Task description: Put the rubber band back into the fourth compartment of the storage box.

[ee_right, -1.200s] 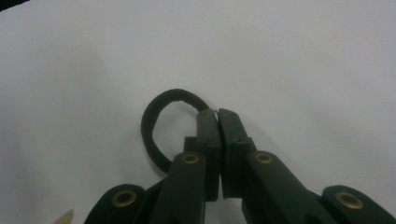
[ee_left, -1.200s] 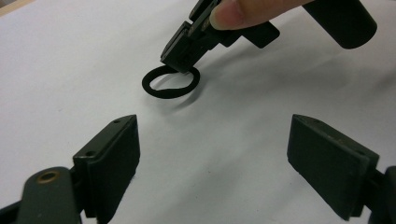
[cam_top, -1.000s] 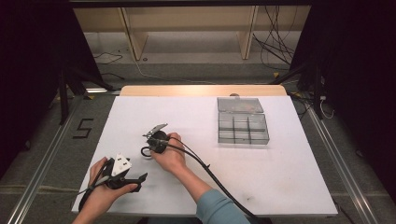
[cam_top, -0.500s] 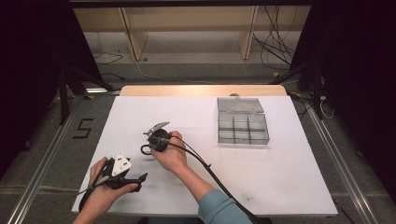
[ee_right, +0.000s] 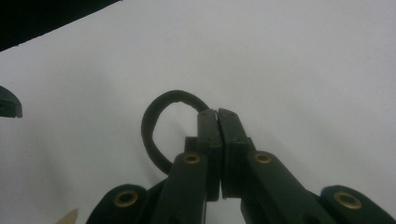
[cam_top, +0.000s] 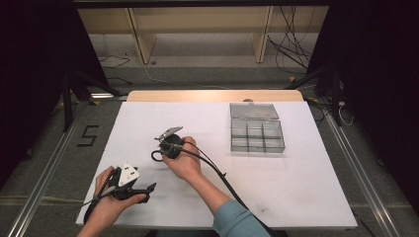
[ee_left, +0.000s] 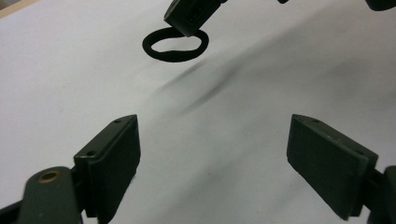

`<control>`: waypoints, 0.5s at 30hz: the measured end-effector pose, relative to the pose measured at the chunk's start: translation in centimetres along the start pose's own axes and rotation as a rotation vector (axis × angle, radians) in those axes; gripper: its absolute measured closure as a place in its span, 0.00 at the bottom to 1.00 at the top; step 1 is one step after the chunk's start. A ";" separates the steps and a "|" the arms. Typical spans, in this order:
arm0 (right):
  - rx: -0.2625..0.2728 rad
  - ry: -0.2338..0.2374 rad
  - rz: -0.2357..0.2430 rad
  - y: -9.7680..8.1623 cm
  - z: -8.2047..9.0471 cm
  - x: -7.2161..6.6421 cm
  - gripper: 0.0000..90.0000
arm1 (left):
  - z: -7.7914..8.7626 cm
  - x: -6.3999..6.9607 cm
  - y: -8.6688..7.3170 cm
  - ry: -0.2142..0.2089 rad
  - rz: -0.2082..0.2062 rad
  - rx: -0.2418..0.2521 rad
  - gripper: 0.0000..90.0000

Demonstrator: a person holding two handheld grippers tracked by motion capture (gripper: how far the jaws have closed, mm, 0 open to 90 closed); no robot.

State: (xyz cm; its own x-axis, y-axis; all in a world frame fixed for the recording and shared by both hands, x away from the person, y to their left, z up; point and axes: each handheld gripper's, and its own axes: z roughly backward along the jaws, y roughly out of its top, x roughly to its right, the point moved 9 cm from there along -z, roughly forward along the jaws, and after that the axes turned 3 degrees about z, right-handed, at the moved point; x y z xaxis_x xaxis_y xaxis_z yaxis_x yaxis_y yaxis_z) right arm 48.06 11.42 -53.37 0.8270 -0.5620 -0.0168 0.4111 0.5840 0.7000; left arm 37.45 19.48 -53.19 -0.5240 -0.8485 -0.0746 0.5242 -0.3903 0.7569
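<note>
Right gripper point(ee_right: 218, 114) is pinching the black loop point(ee_right: 154, 121).
Left gripper point(ee_left: 212, 154) is waiting wide open; next move likely carrying toward the compartment box point(cam_top: 257, 134).

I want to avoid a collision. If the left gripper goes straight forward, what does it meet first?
Probably the black elastic loop, pinched by the right gripper, lying straight ahead of the open left gripper. Before that, bare white table. Depth is uncertain.

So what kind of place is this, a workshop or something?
Probably a lab set up for recording hand tasks rather than a workshop: a white table ringed by dark curtains, cables on the floor, and a person holding a wired tool in each hand, left tool, right tool.
</note>
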 end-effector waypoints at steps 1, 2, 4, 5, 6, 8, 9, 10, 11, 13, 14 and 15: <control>0.000 0.000 0.000 0.0 0.0 0.0 1.00 | 0.0 0.0 0.0 0.000 0.000 0.000 0.19; 0.004 0.000 -0.003 0.0 0.1 0.1 1.00 | 0.0 0.0 0.0 -0.001 0.000 0.000 0.19; 0.004 -0.004 0.000 0.0 0.3 0.2 1.00 | 0.0 0.0 0.0 -0.001 0.000 -0.001 0.19; 0.006 -0.004 -0.004 0.0 0.3 0.2 1.00 | 0.0 0.0 0.0 -0.001 0.000 -0.001 0.19; 0.006 -0.004 -0.004 0.0 0.3 0.2 1.00 | 0.0 0.0 0.0 -0.001 0.000 0.000 0.19; 0.006 -0.004 -0.006 0.0 0.5 0.3 1.00 | 0.0 0.0 0.0 0.000 0.000 0.003 0.19; 0.008 -0.006 -0.002 -0.1 0.6 0.4 1.00 | 0.0 0.0 0.0 0.000 0.002 0.002 0.19; 0.008 -0.008 -0.005 -0.1 0.7 0.4 1.00 | 0.0 0.0 0.0 0.001 0.003 0.001 0.19; 0.008 -0.008 -0.005 -0.1 0.7 0.4 1.00 | 0.0 0.0 0.0 0.001 0.001 0.000 0.19; 0.008 -0.009 -0.007 -0.1 0.9 0.6 1.00 | 0.0 0.0 0.0 0.000 0.002 0.002 0.19; 0.008 -0.011 -0.008 -0.2 1.0 0.7 1.00 | 0.0 0.0 0.0 0.000 0.002 0.002 0.19; 0.008 -0.011 -0.006 -0.2 1.1 0.7 1.00 | 0.0 0.0 0.0 0.001 0.002 0.002 0.19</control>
State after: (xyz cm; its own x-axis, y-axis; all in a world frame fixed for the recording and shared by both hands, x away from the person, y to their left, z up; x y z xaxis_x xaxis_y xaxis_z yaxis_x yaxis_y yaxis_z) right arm 48.17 10.24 -52.72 0.8203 -0.5719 -0.0131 0.4130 0.5762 0.7053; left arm 37.48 19.49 -53.19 -0.5223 -0.8496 -0.0737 0.5241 -0.3880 0.7581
